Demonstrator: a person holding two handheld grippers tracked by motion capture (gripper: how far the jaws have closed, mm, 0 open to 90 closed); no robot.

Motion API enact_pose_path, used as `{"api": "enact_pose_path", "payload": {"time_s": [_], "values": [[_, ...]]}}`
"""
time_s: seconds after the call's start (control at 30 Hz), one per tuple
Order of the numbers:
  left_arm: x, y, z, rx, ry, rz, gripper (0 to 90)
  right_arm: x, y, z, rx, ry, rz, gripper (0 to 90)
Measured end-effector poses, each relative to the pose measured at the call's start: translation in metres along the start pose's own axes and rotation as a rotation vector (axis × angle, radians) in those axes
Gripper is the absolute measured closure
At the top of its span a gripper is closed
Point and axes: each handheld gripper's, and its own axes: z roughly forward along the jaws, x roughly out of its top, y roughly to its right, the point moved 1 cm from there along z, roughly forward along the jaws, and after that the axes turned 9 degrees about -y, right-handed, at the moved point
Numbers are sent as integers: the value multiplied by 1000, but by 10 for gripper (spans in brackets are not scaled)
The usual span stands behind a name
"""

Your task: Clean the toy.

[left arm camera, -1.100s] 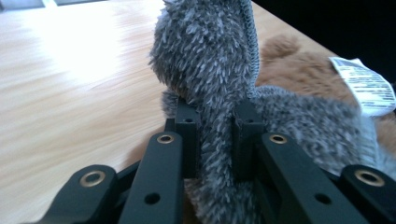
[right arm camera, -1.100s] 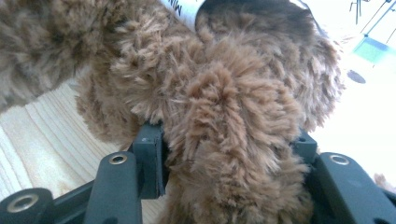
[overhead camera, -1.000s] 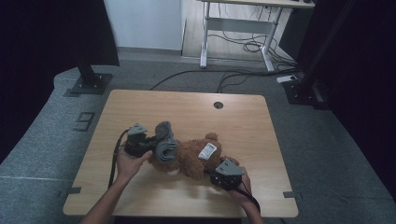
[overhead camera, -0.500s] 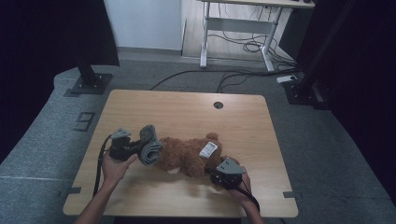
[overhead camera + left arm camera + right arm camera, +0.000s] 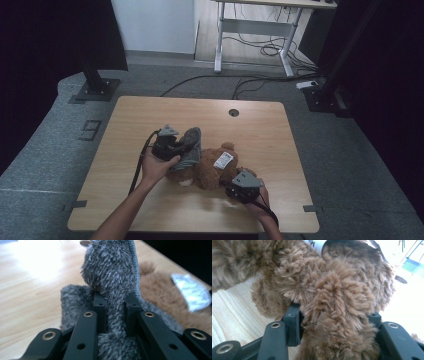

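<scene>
Worktop [image 5: 150, 120]: pale wood-grain top, rounded corners, round cable hole [image 5: 233, 112] near far edge. Stands on grey carpet [image 5: 45, 155]; black curtains at both sides, a white-framed desk [image 5: 255, 30] with loose cables behind.

Brown teddy bear [image 5: 212, 167]: lying at mid-worktop, white tag up.

Left hand-held gripper [image 5: 176, 148]: clamped narrow on grey fuzzy fabric [image 5: 112, 277] at the bear's left end.

Right hand-held gripper [image 5: 231, 189]: half closed around a brown plush limb [image 5: 337, 312].
</scene>
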Motion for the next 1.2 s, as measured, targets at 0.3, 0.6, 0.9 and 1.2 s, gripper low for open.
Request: {"api": "enact_pose_path", "payload": {"time_s": [0.3, 0.6, 0.9, 1.2], "values": [[-28, 4, -1, -7, 22, 11, 768, 6, -1, -7, 38, 9, -12, 375], [-41, 5, -6, -22, 54, 7, 771, 29, 14, -43, 121, 77, 111, 286], [-55, 9, -15, -36, 81, 14, 771, 53, 30, -27, 191, -51, 145, 198], [-66, 14, -20, -49, 95, 30, 771, 17, 15, -14, 334, -75, 280, 165]]}}
